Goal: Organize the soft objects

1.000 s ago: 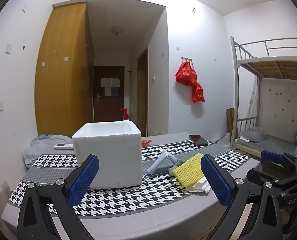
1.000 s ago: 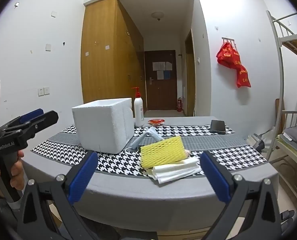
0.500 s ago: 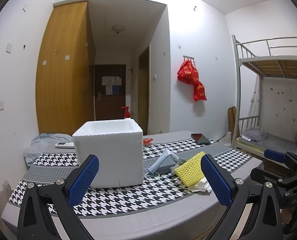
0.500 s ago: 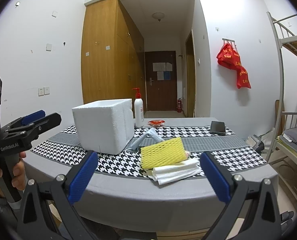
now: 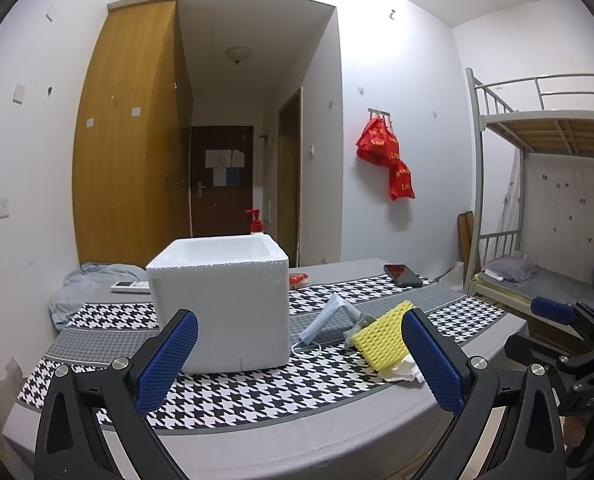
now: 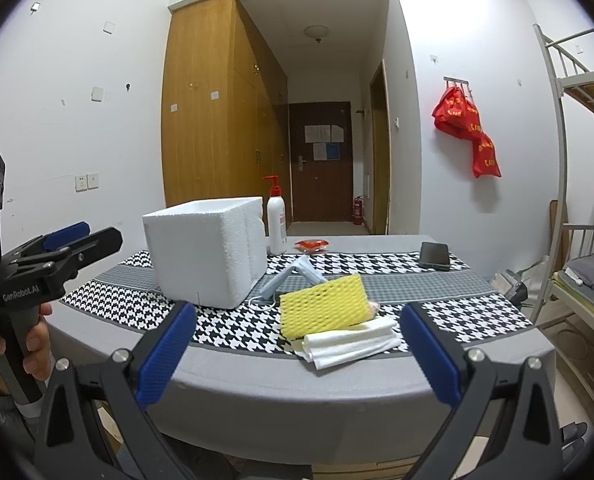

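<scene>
A white foam box [image 5: 221,300] [image 6: 209,252] stands open-topped on the houndstooth table runner [image 5: 257,392] [image 6: 233,322]. To its right lie a yellow foam net sleeve [image 5: 381,340] [image 6: 323,306], folded white cloths [image 6: 349,346] [image 5: 403,372] under it, and a pale blue face mask [image 5: 329,316] [image 6: 293,276]. My left gripper [image 5: 297,364] hangs open before the table's front edge, facing the box. My right gripper [image 6: 297,354] is open too, short of the table edge, facing the yellow sleeve. Neither holds anything.
A pump bottle [image 6: 276,220] stands behind the box. A red packet [image 6: 311,244] and a dark phone [image 6: 434,255] lie at the far side. A grey-blue cloth [image 5: 97,280] and a white remote [image 5: 131,286] sit far left. A bunk bed [image 5: 545,208] stands right.
Both views have crept slightly upward and closer, so the box's open top shows more. Nothing on the table has moved, and both grippers stay open.
</scene>
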{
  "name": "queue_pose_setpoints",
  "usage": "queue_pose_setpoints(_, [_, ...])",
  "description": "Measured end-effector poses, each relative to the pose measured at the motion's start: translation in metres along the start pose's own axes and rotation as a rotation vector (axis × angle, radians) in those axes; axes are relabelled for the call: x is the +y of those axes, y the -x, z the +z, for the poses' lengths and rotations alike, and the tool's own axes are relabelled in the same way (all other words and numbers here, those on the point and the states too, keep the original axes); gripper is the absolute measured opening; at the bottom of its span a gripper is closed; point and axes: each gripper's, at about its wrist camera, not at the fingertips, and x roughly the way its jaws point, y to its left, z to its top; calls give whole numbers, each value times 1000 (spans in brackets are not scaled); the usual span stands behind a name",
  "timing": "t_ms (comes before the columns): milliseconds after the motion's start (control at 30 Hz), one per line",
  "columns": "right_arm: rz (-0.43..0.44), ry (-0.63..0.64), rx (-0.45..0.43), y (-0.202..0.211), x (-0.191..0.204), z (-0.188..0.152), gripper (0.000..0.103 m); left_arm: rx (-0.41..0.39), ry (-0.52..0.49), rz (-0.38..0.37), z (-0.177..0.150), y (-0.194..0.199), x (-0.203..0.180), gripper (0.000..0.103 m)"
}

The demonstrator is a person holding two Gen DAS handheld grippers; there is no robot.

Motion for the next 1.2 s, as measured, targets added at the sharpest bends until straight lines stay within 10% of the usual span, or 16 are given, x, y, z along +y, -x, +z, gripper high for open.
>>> queue_pose_setpoints(1200, [-21,-1,16,-7,-2,-2,103,9,2,-30,-3,-5,0,102])
